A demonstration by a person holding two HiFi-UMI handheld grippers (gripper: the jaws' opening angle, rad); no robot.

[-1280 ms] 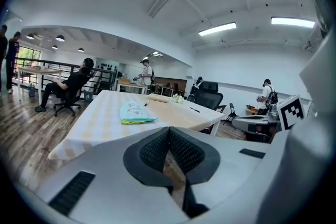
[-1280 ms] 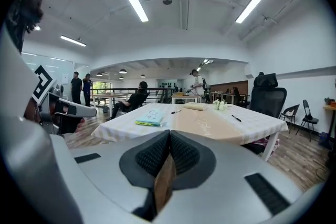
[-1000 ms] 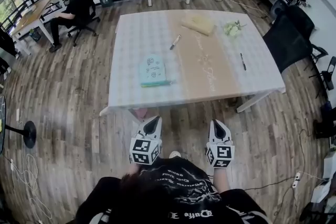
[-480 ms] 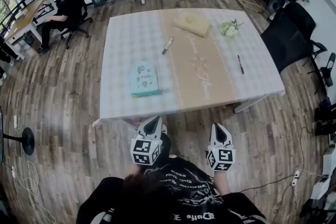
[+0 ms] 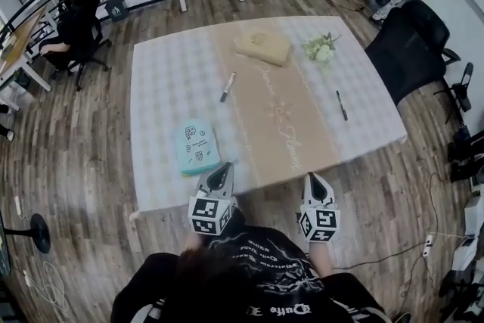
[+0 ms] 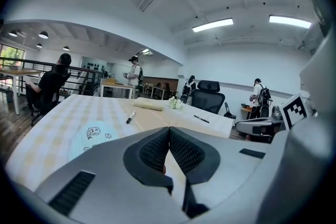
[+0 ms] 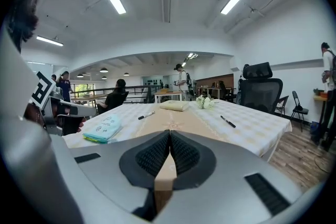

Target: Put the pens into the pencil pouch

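Observation:
A light blue pencil pouch (image 5: 197, 148) with cartoon print lies near the table's front left; it also shows in the left gripper view (image 6: 93, 136) and the right gripper view (image 7: 103, 129). A white-and-black marker (image 5: 227, 87) lies mid-table (image 6: 130, 117) (image 7: 146, 115). A thin black pen (image 5: 342, 105) rests on the right side (image 6: 201, 119) (image 7: 228, 121). My left gripper (image 5: 221, 169) is shut and empty at the table's front edge, just right of the pouch. My right gripper (image 5: 314, 178) is shut and empty, at the front edge too.
The table (image 5: 166, 72) has a checked cloth and a tan runner (image 5: 281, 117). A tan pouch (image 5: 262, 46) and white flowers (image 5: 321, 49) sit at the back. A black office chair (image 5: 408, 49) stands at right; a person (image 5: 76, 19) sits at a desk far left.
Both grippers have come forward from over the floor to the table's front edge. The table and its objects now lie closer. Both stay shut.

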